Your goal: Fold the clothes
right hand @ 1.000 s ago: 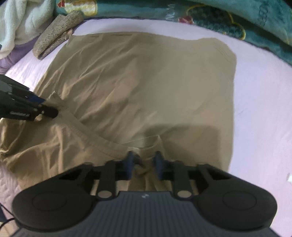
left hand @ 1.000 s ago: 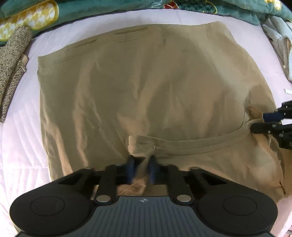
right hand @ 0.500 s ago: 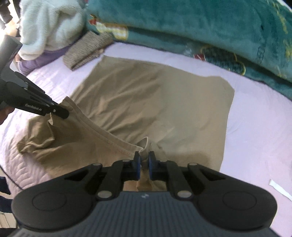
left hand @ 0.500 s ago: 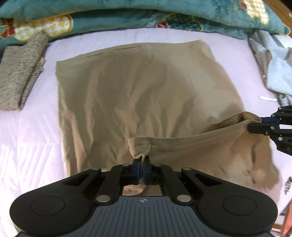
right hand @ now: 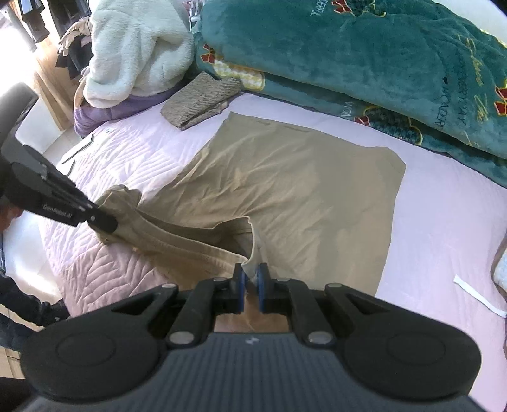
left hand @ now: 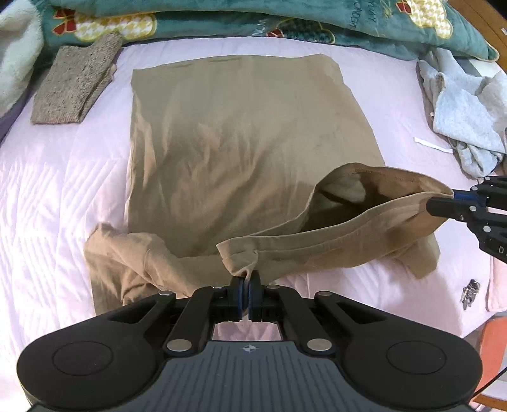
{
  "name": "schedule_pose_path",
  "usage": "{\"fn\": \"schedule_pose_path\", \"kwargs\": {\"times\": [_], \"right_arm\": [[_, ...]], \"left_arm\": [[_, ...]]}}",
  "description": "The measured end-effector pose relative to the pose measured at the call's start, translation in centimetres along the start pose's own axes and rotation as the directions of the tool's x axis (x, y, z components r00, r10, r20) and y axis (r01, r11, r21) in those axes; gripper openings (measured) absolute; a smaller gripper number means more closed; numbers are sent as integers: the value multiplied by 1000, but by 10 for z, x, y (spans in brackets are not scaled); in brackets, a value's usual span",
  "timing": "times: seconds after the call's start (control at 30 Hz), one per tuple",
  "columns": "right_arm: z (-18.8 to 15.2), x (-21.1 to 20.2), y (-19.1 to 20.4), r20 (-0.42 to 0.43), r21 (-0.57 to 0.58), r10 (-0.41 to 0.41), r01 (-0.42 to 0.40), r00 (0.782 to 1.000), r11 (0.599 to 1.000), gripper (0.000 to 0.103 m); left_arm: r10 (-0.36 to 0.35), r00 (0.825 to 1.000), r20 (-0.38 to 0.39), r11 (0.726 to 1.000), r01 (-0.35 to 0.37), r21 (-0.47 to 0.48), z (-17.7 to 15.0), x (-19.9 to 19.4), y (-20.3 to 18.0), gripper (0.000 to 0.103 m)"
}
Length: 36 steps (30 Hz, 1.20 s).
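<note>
A tan T-shirt [left hand: 247,142] lies spread on a pink quilted bed [left hand: 57,190], its hem at the far end. My left gripper [left hand: 248,283] is shut on the near left shoulder end of its collar band. My right gripper [right hand: 250,275] is shut on the other shoulder end, and it shows at the right edge of the left wrist view [left hand: 443,206]. The collar band [left hand: 332,234] hangs stretched between the two, lifted off the bed, with the neck opening gaping. In the right wrist view the T-shirt [right hand: 301,190] trails away from the left gripper [right hand: 104,222]. A short sleeve [left hand: 126,263] droops at the lower left.
A folded grey-brown knit [left hand: 73,85] lies at the far left of the bed. A teal patterned blanket [left hand: 253,19] runs along the far edge. Crumpled grey clothes [left hand: 465,117] sit at the far right. A white fleece [right hand: 136,50] is heaped beyond the knit. A white strip [right hand: 478,296] lies on the sheet.
Both grippers closed on the collar ends and rose, lifting the near part of the shirt off the bed. The collar band now hangs taut between them and more of the bed shows.
</note>
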State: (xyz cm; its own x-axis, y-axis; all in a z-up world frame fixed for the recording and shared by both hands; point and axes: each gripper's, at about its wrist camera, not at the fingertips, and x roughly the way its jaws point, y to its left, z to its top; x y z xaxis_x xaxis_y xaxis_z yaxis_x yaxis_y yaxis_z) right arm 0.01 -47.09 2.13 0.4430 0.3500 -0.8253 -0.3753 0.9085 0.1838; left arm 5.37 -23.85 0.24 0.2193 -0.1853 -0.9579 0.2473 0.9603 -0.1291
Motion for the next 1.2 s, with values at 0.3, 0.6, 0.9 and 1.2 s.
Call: {"fn": "schedule_pose_path", "kwargs": {"times": [0.3, 0.6, 0.9, 1.2], "right_arm": [[-27, -20, 18, -16, -19, -18, 17, 1000, 1000, 8], [-77, -40, 43, -8, 0, -2, 2, 1000, 1000, 8], [-132, -35, 78, -34, -25, -14, 13, 999, 1000, 8], [-189, 4, 83, -132, -27, -16, 12, 991, 1000, 12]], "left_arm": [[-22, 999, 30, 1000, 21, 11, -29, -16, 0, 3], [-26, 999, 29, 997, 23, 70, -92, -24, -8, 3], [-21, 999, 31, 996, 18, 90, -181, -2, -7, 3], [10, 1000, -25, 1000, -9, 9, -241, 53, 16, 3]]}}
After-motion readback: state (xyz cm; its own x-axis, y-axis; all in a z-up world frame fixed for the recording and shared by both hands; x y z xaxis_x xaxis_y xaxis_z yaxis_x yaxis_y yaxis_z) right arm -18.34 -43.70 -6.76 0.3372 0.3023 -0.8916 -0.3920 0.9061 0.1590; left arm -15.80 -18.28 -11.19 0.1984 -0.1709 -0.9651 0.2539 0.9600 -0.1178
